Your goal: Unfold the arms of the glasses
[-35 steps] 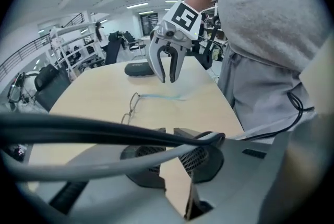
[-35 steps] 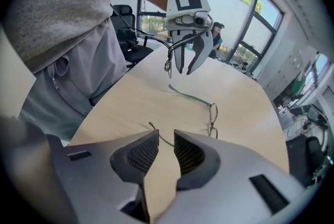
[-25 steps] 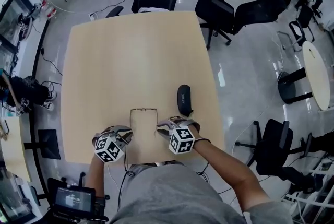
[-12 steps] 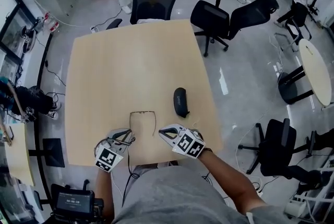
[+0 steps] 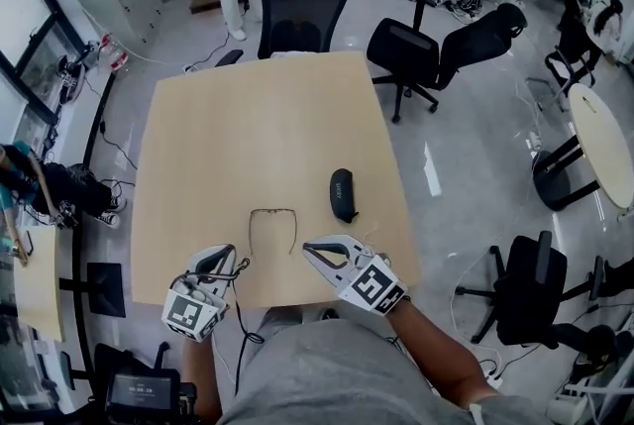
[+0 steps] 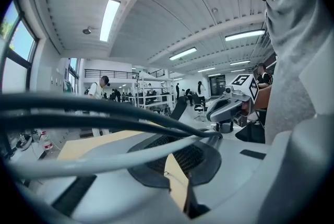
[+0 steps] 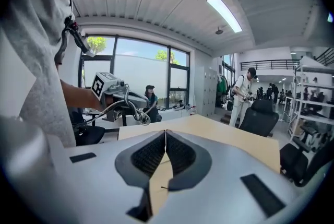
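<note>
At the near edge of the bench (image 5: 258,116), we have lifted the left tool (image 5: 224,256) and right tool (image 5: 311,250) clear, both just closed on nothing. Beyond them lie the glasses (image 5: 272,212), arms spread, the task apparently done. A dark glasses case (image 5: 343,194) sits near.

The thin dark-framed glasses (image 5: 272,211) lie flat near the table's (image 5: 248,116) near edge, arms unfolded.

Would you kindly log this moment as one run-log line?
glasses: arms unfolded, on table | case: right of glasses | left claw: just closed, empty | right claw: shut, empty
</note>
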`<action>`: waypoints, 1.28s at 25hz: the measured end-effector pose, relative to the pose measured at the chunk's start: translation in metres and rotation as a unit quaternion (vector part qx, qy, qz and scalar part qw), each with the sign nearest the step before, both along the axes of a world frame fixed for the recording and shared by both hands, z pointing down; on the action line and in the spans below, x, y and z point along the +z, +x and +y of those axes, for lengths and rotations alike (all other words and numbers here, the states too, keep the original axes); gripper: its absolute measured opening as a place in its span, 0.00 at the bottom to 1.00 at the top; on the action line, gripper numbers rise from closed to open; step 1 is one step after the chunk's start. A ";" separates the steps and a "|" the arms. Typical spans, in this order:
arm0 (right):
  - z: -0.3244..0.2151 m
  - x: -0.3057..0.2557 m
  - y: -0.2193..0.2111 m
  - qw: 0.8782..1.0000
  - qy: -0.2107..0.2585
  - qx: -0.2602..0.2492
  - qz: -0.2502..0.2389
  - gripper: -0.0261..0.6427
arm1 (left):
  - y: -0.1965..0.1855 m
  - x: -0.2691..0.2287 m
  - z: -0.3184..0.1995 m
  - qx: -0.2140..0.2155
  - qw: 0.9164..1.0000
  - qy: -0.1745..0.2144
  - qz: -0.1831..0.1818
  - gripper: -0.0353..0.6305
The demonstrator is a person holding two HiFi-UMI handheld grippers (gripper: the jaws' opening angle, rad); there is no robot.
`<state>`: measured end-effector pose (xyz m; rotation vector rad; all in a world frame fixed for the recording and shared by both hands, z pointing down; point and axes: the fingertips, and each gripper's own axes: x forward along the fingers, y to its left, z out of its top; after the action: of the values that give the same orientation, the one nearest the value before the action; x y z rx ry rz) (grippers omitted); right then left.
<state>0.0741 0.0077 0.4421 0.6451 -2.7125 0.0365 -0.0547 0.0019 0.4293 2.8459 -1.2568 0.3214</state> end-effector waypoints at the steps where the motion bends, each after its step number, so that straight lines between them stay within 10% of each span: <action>1: 0.003 -0.009 0.002 1.000 0.006 0.002 -0.004 0.05 | 0.000 -0.006 0.008 -0.005 1.000 0.004 0.002 0.06; 17: 0.050 -0.130 0.007 0.990 0.096 0.006 -0.105 0.05 | -0.008 -0.108 0.090 -0.058 0.995 0.084 0.018 0.06; 32: 0.206 -0.141 -0.049 0.989 0.103 0.085 -0.067 0.05 | -0.077 -0.109 0.260 -0.022 0.995 0.097 0.023 0.06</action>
<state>0.0252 0.2135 0.3016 0.9662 -2.8041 -0.1650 -0.1320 0.2622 0.3206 2.9577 -1.4141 0.1392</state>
